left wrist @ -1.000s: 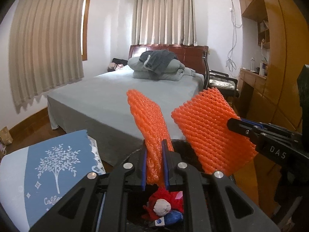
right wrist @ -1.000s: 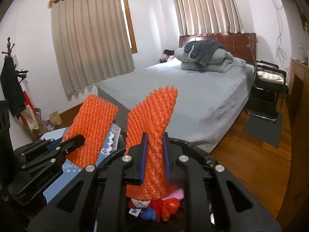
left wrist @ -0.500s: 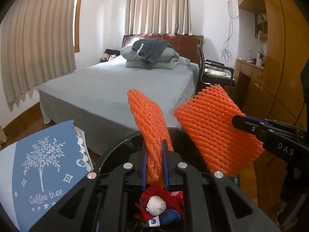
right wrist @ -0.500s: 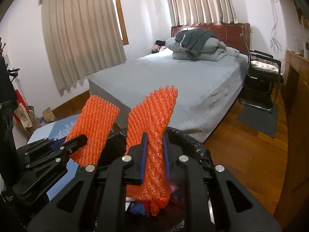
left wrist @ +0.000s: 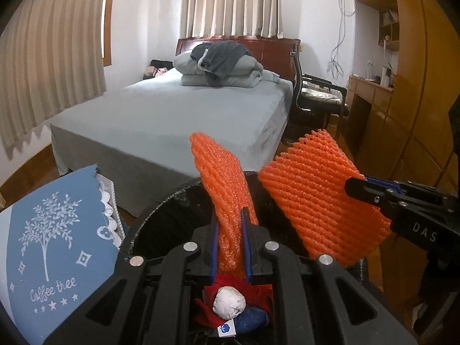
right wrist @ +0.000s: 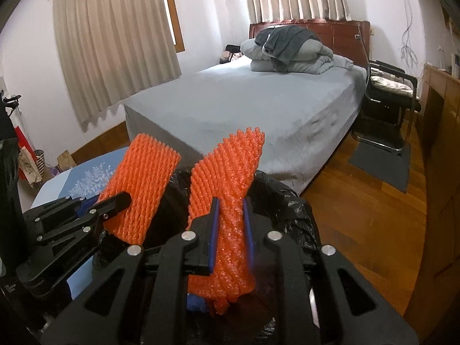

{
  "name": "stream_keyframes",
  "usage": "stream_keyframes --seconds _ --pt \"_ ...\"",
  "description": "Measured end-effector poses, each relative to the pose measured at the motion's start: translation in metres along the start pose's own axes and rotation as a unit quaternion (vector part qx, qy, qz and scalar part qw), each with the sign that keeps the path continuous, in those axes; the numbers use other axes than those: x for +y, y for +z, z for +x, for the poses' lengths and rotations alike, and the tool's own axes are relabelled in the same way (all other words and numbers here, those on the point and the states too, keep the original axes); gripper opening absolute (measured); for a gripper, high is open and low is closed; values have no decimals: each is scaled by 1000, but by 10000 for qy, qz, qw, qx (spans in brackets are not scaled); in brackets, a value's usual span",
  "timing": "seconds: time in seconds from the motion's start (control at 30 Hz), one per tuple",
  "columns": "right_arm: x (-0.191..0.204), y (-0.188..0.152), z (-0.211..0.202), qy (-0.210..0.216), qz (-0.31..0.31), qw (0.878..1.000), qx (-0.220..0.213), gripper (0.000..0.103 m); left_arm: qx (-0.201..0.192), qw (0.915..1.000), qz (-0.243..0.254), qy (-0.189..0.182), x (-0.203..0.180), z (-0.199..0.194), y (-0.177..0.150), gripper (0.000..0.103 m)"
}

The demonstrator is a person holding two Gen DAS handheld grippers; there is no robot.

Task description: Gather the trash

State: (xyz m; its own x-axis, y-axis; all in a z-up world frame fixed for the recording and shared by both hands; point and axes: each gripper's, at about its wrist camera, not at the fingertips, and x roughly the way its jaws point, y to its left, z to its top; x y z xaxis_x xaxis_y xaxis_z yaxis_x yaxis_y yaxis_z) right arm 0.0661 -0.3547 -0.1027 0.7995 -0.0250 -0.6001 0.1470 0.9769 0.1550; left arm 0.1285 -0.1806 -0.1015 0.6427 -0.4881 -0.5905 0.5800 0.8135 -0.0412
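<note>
My left gripper (left wrist: pixel 230 218) is shut on an orange foam net sleeve (left wrist: pixel 221 178), which stands up from its blue pads over the black bag-lined bin (left wrist: pixel 161 210). The right gripper (right wrist: pixel 231 204) pinches a second orange foam net (right wrist: pixel 230 166) over the same bin (right wrist: pixel 287 198); its jaws are opening, with the net still pressed between the pads. Each wrist view shows the other gripper close alongside, the right one (left wrist: pixel 359 184) and the left one (right wrist: pixel 120 199). Down in the bin lie a white paper ball (left wrist: pixel 229 306), a red wrapper and something blue.
A table with a blue printed cloth (left wrist: pixel 51 244) touches the bin on the left. Behind it is a grey bed (left wrist: pixel 172 120) with folded bedding. A black chair (left wrist: pixel 313 97), wooden cabinets (left wrist: pixel 402 115) and wooden floor (right wrist: pixel 359 201) are to the right.
Both grippers have sunk toward the bin with their nets. The bin's rim and the trash inside fill more of both views.
</note>
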Motion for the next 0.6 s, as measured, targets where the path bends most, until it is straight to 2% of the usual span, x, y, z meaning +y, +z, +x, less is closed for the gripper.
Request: stream_keyframes --seconds 0.1,0.17,0.23,0.4,0.5,0.57,0.6 --pt "0 -1 3 -21 -6 10000 47 20 36 10000 -44 -30 3 2 0 21" --pt "-2 -1 6 -33 15 10000 76 27 53 9999 -89 -37 6 2 0 37" --pt "-2 -1 7 -55 20 9999 82 34 54 9999 -153 -51 9 1 -1 44" --pt "-5 -3 7 -89 23 9999 65 48 33 9997 -233 50 16 -3 0 49" --pt "-5 -2 2 -122 27 9999 -10 65 -15 9994 -302 159 22 -10 0 59" --pt "-4 -1 -2 -138 32 9999 -67 84 -63 9990 -362 271 26 -16 1 71" --pt "-3 -1 -4 -140 35 9999 -89 87 -89 9987 -389 323 28 -19 2 73"
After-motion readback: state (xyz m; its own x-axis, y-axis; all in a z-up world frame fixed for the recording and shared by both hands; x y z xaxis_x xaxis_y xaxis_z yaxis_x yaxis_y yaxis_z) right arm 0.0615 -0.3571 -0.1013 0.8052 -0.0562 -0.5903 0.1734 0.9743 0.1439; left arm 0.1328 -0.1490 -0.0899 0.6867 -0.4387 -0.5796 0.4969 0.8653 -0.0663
